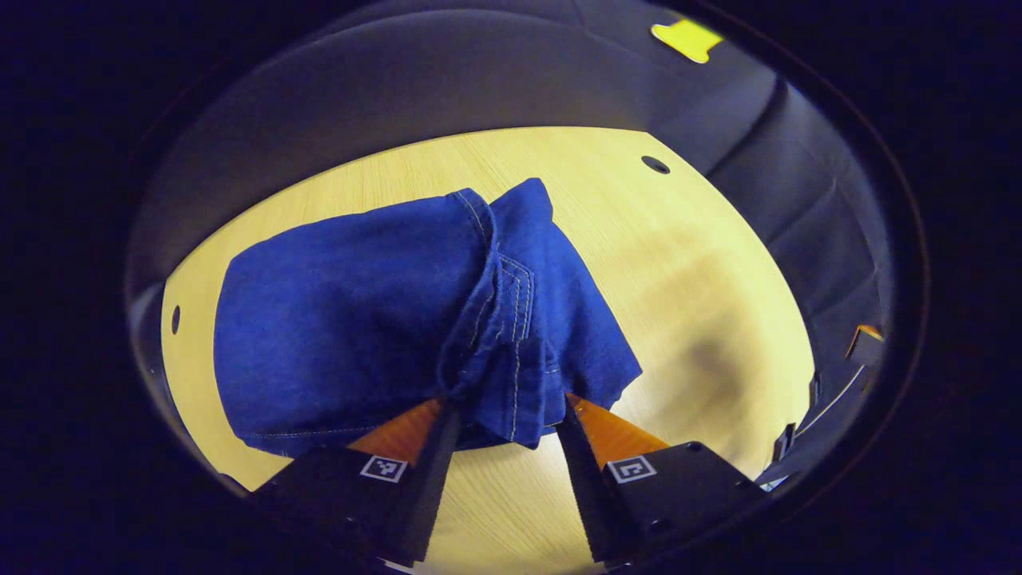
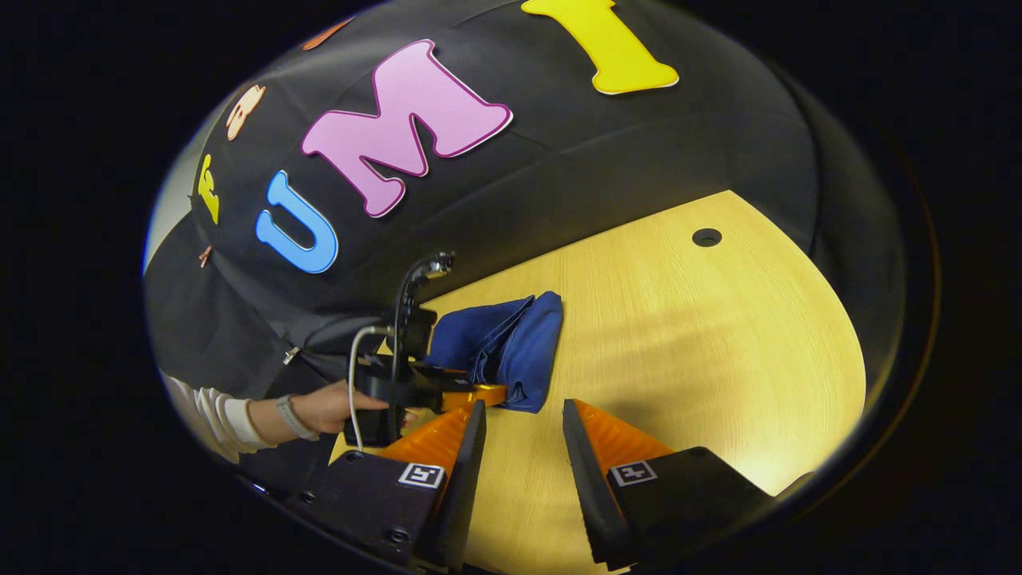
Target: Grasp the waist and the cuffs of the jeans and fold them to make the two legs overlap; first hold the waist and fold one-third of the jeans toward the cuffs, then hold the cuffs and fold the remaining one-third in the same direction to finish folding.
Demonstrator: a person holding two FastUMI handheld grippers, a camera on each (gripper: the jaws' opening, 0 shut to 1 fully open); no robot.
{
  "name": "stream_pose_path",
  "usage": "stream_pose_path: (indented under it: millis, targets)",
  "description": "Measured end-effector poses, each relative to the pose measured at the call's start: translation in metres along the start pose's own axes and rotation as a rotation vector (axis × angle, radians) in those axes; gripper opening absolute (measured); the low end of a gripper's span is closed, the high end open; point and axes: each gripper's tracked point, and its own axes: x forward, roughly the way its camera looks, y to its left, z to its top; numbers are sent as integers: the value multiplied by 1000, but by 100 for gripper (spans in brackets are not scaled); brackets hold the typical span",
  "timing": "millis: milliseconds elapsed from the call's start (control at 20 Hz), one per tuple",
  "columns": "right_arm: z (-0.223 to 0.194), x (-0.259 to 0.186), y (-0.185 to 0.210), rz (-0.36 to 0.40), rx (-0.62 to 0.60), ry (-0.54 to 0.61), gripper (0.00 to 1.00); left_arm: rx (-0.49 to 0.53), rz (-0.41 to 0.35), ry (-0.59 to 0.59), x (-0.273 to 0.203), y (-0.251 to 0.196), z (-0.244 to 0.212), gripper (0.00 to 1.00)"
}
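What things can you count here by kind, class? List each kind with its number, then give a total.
Jeans, folded blue bundle: 1, jeans
Grippers: 2, left gripper and right gripper
Tables: 1, wooden table
Hands holding a gripper: 1, hand
Total: 5

I could read no words, numbers or brand names anywhere. The nearest things to signs were small square black-and-white coded markers (image 1: 383, 469). One sat on the dark housing just behind each finger of the left gripper (image 1: 505, 411). The right gripper (image 2: 519, 415) carried the same kind of square in the same two places behind its fingers. Their blocky patterns spelled nothing legible to me.
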Motion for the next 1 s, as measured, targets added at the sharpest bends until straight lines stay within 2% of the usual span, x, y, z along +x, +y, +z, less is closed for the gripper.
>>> stream_pose_path:
  millis: [50,150,200,250,350,500,600,650,700,800,900,950,1000]
  targets:
    - [3,-3,-1,1,6,-8,60,22,32,8,2,-2,-3,78]
    - [8,-13,3,-3,5,-26,60,-4,67,-7,-7,-3,1,81]
    - [12,-22,6,-8,-16,-43,60,-45,50,-39,-20,-10,3,82]
    - [17,-32,8,-16,-48,-68,60,-86,21,-101,-39,-19,11,87]
    - [27,-55,14,-42,-112,-126,60,-132,15,-252,-90,-21,23,94]
    - [36,-102,40,-82,-201,-232,60,-152,81,-483,-186,-14,11,94]
    - [36,-135,68,-96,-267,-291,61,-156,125,-596,-252,-20,-13,95]
    - [31,-151,85,-96,-298,-309,48,-161,139,-647,-284,-26,-29,96]
    - [27,-166,101,-95,-329,-334,66,-164,142,-708,-314,-35,-41,96]
    - [1,-184,130,-54,-353,-322,73,-174,141,-796,-353,-53,-74,96]
    - [-32,-205,156,-31,-381,-310,75,-184,157,-805,-370,-64,-120,96]
    - [-42,-211,168,-17,-397,-307,62,-185,164,-789,-369,-71,-140,96]
    - [-51,-220,178,-1,-417,-312,77,-192,172,-772,-374,-77,-157,96]
